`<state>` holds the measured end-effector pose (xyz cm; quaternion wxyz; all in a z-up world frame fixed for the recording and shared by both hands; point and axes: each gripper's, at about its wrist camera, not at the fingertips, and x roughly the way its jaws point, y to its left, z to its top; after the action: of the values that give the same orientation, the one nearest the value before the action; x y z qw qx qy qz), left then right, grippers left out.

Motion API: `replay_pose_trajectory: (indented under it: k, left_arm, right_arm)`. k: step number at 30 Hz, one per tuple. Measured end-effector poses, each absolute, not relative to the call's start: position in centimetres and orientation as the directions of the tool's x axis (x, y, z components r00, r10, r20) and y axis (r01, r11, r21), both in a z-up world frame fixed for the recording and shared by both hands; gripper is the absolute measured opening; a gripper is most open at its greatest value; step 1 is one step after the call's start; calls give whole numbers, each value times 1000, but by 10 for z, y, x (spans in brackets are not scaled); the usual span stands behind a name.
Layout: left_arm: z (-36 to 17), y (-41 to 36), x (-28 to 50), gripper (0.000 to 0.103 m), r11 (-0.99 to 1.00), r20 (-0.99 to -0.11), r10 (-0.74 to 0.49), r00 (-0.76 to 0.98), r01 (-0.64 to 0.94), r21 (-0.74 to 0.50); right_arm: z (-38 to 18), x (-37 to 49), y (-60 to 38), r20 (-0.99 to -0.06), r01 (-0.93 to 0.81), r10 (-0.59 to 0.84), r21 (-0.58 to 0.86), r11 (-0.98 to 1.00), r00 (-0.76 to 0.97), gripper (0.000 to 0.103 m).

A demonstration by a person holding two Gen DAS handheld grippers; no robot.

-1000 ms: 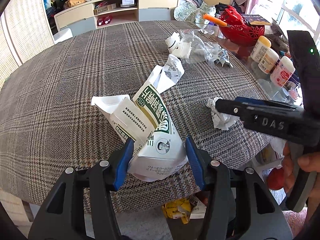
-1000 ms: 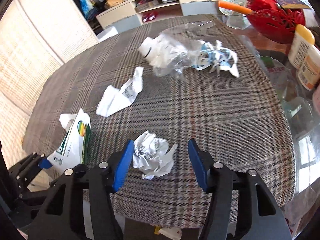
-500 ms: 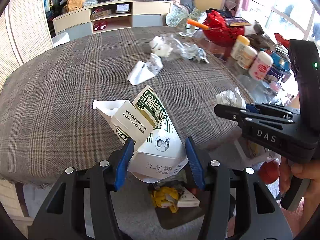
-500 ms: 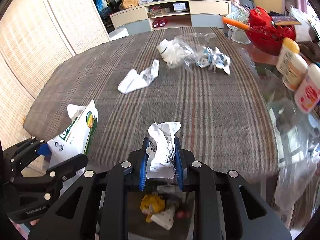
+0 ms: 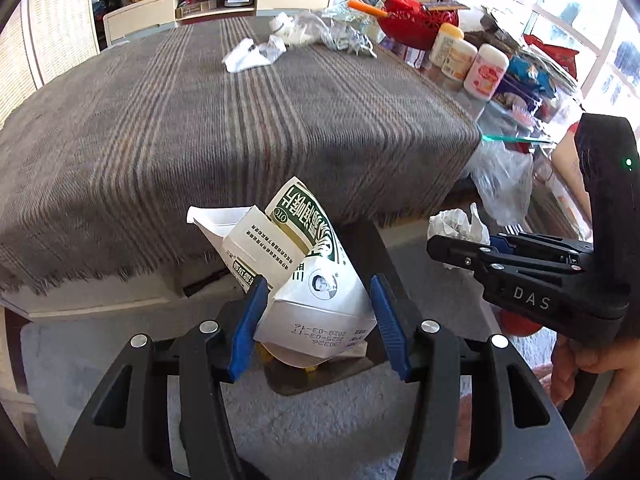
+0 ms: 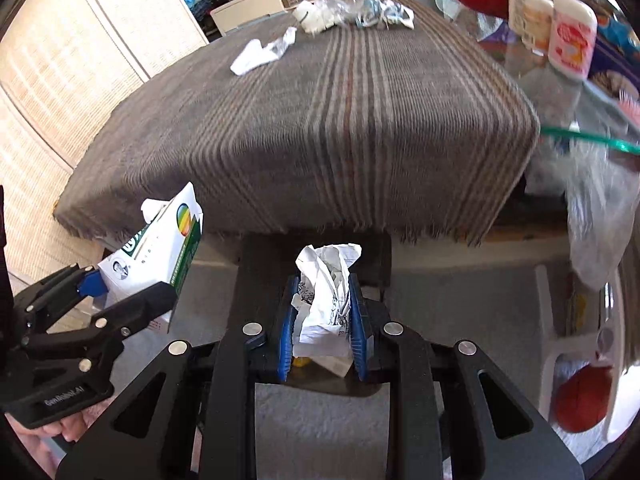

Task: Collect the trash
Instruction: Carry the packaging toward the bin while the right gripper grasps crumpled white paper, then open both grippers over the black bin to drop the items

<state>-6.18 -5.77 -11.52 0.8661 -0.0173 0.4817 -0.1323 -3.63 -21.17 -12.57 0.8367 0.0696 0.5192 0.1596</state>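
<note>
we are holding both loads off the near edge of the table (image 5: pixel 240 128), which is draped in a grey plaid cloth, and everything below is placed against that edge. a second ago both grippers were over the cloth and the paper ball was lying loose between spread jaws; now we are looking past the fringe at the floor, where a dark bin (image 6: pixel 320 248) is sitting just below the edge with yellow scraps showing in it.

the left gripper (image 5: pixel 316 320) is pinching the crushed white-and-green carton (image 5: pixel 312 264), blue pads pressed on its lower sides, just beyond the edge and over the bin. its grip is looking the same as before.

the right gripper (image 6: pixel 323 328) is squeezing the crumpled paper ball (image 6: pixel 326 292), its jaws drawn in tight on it, also over the bin mouth.

so we are judging two pieces as cleared off the table and ready for dropping, though neither is released yet.

far from the near edge, more trash is waiting: a clear plastic bag with white scraps (image 5: pixel 304 30) at the far side, and a small crumpled white wrapper (image 5: pixel 252 54) just nearer than it.
</note>
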Motion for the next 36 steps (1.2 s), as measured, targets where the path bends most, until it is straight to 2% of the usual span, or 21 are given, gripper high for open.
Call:
replay_pose_trajectory:
  k: [12, 21, 24, 25, 26, 28, 30, 31, 32, 33, 36]
  left_arm:
    - [-198, -57, -60, 51, 949, -888, -309, 342, 173, -264]
    - [-209, -71, -43, 51, 942, -896, -320, 308, 205, -266]
    - [-208, -75, -41, 52, 949, -903, -294, 312, 206, -238]
    - [-209, -75, -40, 58, 950, -904, -290, 313, 205, -234]
    - [-208, -75, -40, 63, 951, -903, -288, 318, 202, -232]
    - [-205, -73, -39, 79, 956, -900, -276, 337, 192, -221]
    - [-203, -69, -40, 87, 960, -899, -267, 348, 180, -216]
    - [-201, -66, -41, 92, 962, -897, -261, 356, 172, -212]
    - [-199, -63, -41, 94, 964, -897, -254, 363, 166, -206]
    - [-198, -61, -42, 95, 966, -896, -248, 368, 162, -201]
    - [-193, -55, -47, 95, 969, -895, -239, 376, 155, -194]
  right_arm:
    - [-177, -29, -207, -888, -153, 309, 272, 950, 340, 25]
    - [-186, -14, -210, -875, -125, 362, 340, 932, 321, 30]
    - [-184, -10, -204, -874, -135, 358, 332, 934, 327, 39]
    - [-183, -10, -203, -875, -137, 353, 326, 936, 332, 53]
    - [-182, -9, -202, -875, -139, 347, 318, 938, 339, 60]
    - [-179, -9, -200, -876, -144, 329, 296, 944, 354, 63]
    - [-177, -8, -202, -875, -140, 315, 283, 949, 367, 72]
    - [-175, -9, -205, -873, -133, 309, 279, 951, 376, 80]
    - [-173, -10, -210, -871, -120, 299, 274, 954, 391, 90]
    - [-171, -11, -214, -869, -109, 287, 266, 958, 403, 94]
    - [-167, -12, -229, -864, -79, 265, 257, 963, 427, 100]
